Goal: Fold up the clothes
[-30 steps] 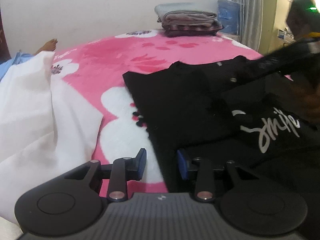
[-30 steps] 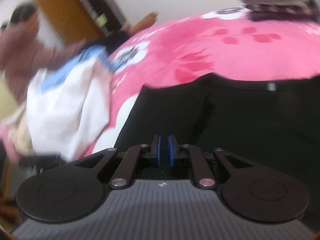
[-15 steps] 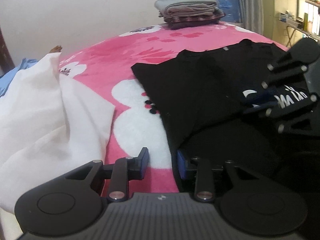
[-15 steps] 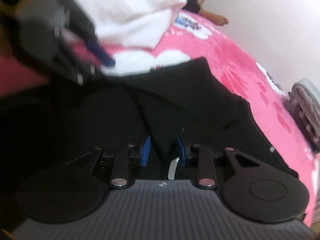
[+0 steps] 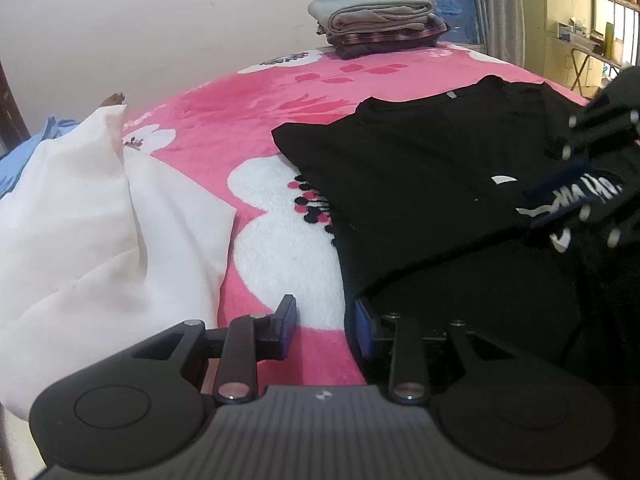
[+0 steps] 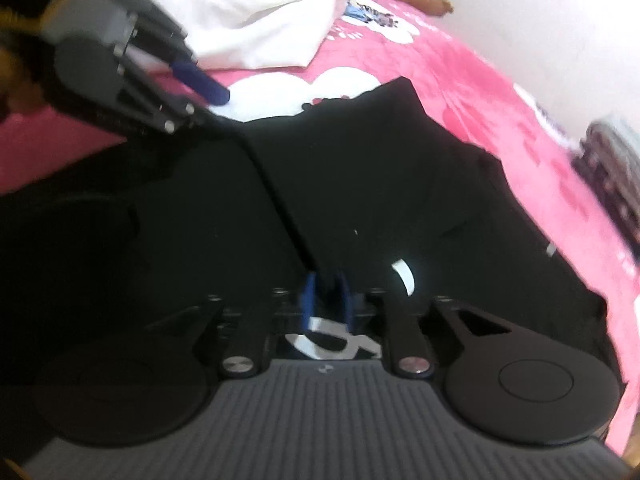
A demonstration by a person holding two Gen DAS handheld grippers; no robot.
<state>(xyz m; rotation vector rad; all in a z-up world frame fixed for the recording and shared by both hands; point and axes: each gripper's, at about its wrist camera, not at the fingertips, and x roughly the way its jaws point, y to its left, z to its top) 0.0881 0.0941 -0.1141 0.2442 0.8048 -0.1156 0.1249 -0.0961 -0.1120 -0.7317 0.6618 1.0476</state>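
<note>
We note the right gripper (image 6: 326, 296) has rolled and swung across to 3 o'clock of the left view, jaws just opening over a fold of the black T-shirt (image 6: 360, 184), now partly folded.

Clothes stack (image 6: 616, 172) blurred, cut off.

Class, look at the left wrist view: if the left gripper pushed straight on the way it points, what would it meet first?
Most likely the left gripper meets the pink blanket right at the black T-shirt's near edge; depth is unclear.
</note>
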